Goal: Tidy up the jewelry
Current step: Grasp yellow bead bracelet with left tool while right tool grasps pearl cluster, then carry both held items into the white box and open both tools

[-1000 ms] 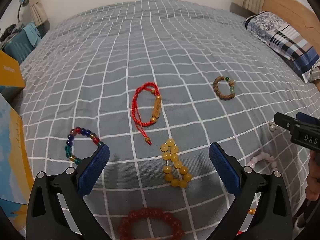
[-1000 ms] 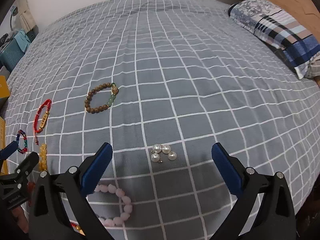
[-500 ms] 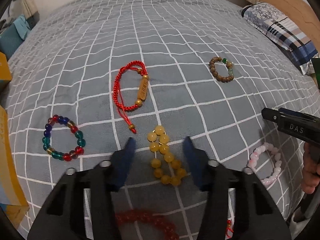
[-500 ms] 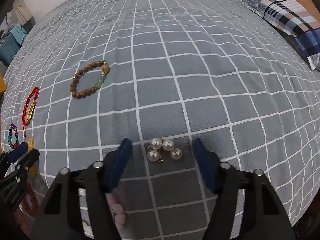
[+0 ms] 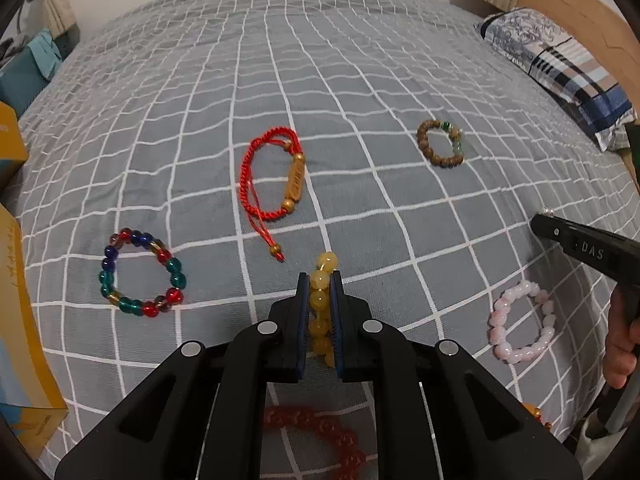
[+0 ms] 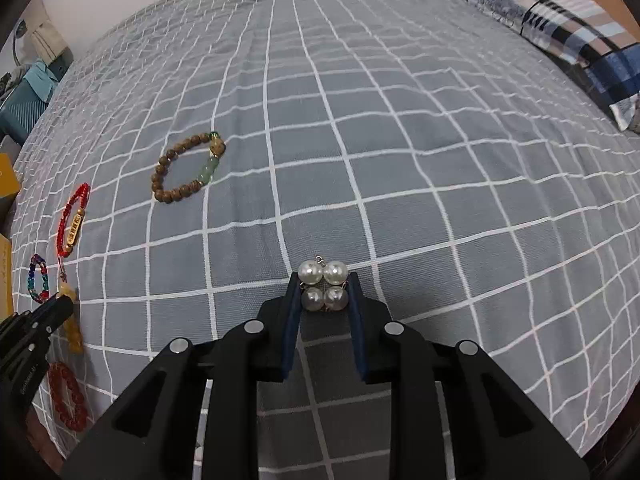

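L claw (image 5: pixel 319 280) had just been closing & was clamped on the yellow beads (image 5: pixel 320 300), pads pressed to both sides of the strand, which lay on the bed (image 5: pixel 360 80) w/ one bead poking out past the tips. R claw (image 6: pixel 323 292) had also just been closing; its pads squeezed the pearls (image 6: pixel 322 285), four in a tight cluster, two between the pads & two just ahead of them, resting on the bed near its front edge. Other pieces lay apart on the bed: red cord (image 5: pixel 272 184) mid-bed, multicolor beads (image 5: pixel 140 272) toward the left edge, wood beads (image 5: pixel 440 148) toward the pillow (image 5: pixel 560 72) side, pink beads (image 5: pixel 524 324) & red beads (image 5: pixel 320 432) by the front edge.
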Available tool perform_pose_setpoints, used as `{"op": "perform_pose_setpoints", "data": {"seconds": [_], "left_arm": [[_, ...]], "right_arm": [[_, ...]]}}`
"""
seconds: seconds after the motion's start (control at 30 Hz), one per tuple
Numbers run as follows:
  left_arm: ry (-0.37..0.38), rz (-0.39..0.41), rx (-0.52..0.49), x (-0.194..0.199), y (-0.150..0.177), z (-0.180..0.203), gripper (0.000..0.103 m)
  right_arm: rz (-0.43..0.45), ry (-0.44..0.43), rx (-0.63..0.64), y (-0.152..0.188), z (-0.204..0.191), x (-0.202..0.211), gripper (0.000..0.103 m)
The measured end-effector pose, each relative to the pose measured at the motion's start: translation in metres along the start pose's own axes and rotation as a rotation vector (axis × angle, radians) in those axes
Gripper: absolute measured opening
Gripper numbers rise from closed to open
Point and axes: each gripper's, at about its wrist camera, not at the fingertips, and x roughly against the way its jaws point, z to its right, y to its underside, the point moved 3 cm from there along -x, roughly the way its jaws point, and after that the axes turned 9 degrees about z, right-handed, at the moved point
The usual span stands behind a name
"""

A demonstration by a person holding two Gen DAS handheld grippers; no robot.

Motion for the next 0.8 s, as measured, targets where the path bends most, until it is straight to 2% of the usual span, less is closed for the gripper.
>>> {"op": "perform_pose_setpoints", "data": {"seconds": [0.3, 0.5, 0.8], "left_arm": [[0.002, 0.057, 0.013, 0.02, -0.01, -0.005, 0.009], [-0.003, 0.122, 0.019, 0.037, -0.017, -0.005, 0.009], [-0.039, 0.201, 0.031, 0.055, -0.025, -0.011, 0.009]], "right_arm": [[0.096, 0.011, 0.015, -0.001, -0.008, 0.027, 0.021], [0.193, 0.015, 0.046, -0.002, -0.019, 0.046, 0.021], [0.259, 0.024, 0.074, -0.003, -0.031, 0.062, 0.021]]}}
